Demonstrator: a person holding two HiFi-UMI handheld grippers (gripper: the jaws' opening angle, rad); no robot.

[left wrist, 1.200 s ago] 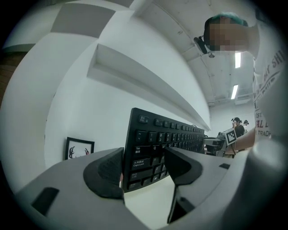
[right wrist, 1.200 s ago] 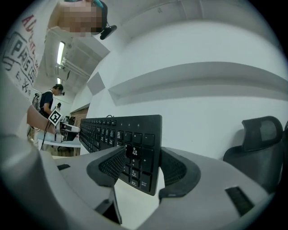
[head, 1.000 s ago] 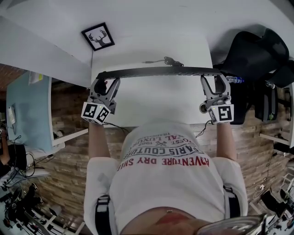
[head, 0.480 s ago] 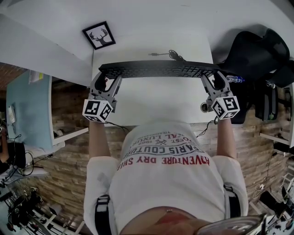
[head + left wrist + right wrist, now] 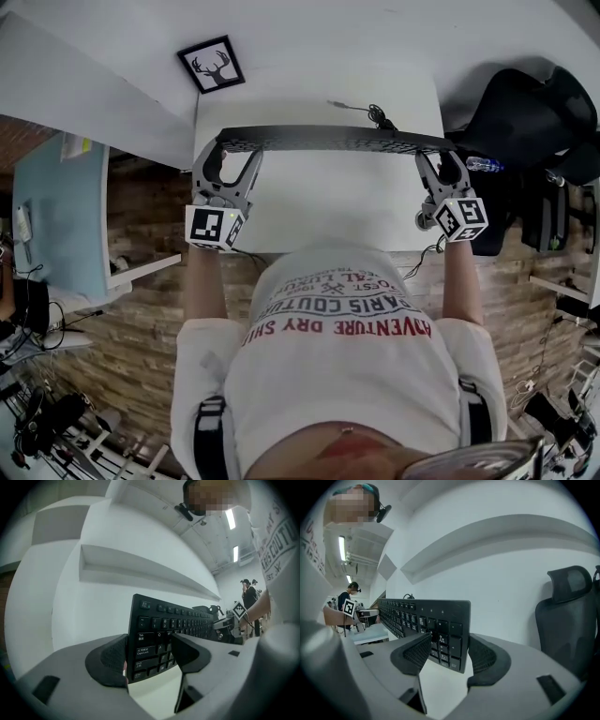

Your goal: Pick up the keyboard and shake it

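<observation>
A long black keyboard [image 5: 328,139] hangs above the white table [image 5: 319,202], held by its two ends and seen almost edge-on from the head view. My left gripper [image 5: 228,153] is shut on its left end; in the left gripper view the pads clamp the keyboard [image 5: 173,625] near the Tab and Caps Lock keys, within the left gripper [image 5: 150,653]. My right gripper [image 5: 441,159] is shut on the right end; the right gripper view shows the keyboard [image 5: 412,613] number-pad corner between the pads of the right gripper [image 5: 447,653]. Its cable [image 5: 361,111] trails behind.
A framed deer picture [image 5: 211,64] leans at the back left. A black office chair [image 5: 525,112] stands right of the table, also in the right gripper view as the chair [image 5: 567,616]. A bottle [image 5: 483,165] lies by the right edge. Other people stand far off.
The keyboard has rocked: edge-on a second ago, key face showing half a second ago, now close to edge-on again. Both grippers and the keyboard shifted slightly to the right.
</observation>
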